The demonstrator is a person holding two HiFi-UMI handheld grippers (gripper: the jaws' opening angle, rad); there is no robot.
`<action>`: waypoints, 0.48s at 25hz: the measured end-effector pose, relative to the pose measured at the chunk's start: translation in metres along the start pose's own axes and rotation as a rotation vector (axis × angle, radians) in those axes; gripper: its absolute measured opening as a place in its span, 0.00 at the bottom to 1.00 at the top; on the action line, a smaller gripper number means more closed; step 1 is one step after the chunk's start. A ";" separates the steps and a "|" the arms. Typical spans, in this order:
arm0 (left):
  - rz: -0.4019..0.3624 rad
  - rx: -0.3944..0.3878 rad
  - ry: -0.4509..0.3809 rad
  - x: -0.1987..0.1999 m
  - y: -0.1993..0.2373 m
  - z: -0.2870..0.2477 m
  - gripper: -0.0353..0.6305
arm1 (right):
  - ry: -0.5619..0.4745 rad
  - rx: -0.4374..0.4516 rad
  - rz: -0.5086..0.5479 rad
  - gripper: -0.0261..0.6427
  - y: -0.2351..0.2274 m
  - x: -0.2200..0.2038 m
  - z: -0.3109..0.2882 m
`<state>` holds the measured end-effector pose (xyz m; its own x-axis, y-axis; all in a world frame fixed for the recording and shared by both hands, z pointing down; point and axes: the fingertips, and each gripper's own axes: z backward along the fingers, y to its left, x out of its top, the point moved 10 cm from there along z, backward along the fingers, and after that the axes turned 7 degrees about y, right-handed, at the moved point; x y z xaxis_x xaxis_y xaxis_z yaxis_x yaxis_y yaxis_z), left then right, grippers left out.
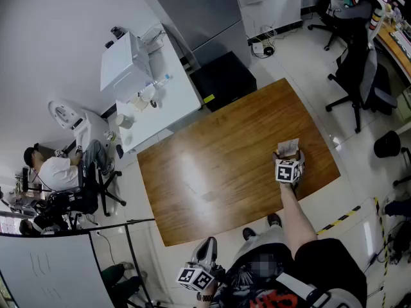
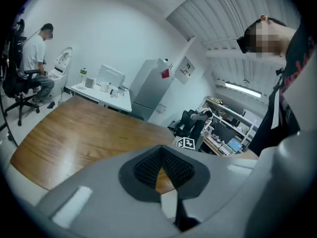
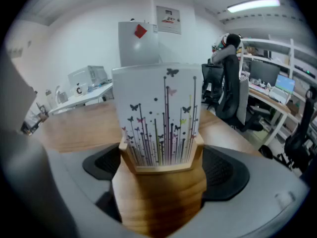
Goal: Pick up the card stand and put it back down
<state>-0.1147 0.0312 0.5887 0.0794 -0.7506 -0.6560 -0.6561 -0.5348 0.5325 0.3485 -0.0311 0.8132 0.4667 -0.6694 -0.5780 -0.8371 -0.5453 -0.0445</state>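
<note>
Right hand-held gripper [image 3: 161, 175] is released, jaws wide either side of the card stand [image 3: 157, 118] on the counter [image 1: 218, 165]. Left hand-held gripper [image 2: 161, 168] is clenched, empty.

Card stand [image 1: 289, 145] on table [image 1: 212, 172], right side, between right tongs [image 1: 289, 156]

This is an office that doubles as a lab. A large wooden bench [image 1: 218, 165] lies under the right tool [image 3: 162, 168]. Beyond the tool stands a tall grey cabinet [image 3: 138, 42], with a notice [image 3: 168, 19] on the wall beside it. To the tool's right, office chairs [image 3: 233, 90] face monitors [image 3: 265, 73] under a ceiling strip light [image 3: 252, 5]. To its left, a white bench [image 1: 168, 101] carries boxy equipment [image 1: 125, 59], and a person [image 1: 56, 171] sits at another workstation. A whiteboard [image 1: 51, 271] stands behind and left of the tool, well apart. Yellow-black tape [image 1: 340, 219] marks the pale floor [image 1: 308, 50].
</note>
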 end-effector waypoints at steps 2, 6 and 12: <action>0.011 0.007 -0.009 0.004 0.005 -0.005 0.06 | -0.012 -0.005 0.080 0.77 0.002 0.004 -0.008; 0.018 0.012 -0.012 0.005 0.006 -0.012 0.06 | -0.060 0.011 0.164 0.74 0.005 0.001 -0.007; -0.005 0.011 -0.026 0.007 -0.002 -0.019 0.06 | -0.143 0.090 0.202 0.74 -0.005 -0.015 0.023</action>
<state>-0.0983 0.0196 0.5927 0.0631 -0.7375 -0.6724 -0.6637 -0.5341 0.5236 0.3395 -0.0068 0.8030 0.2477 -0.6786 -0.6915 -0.9343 -0.3561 0.0148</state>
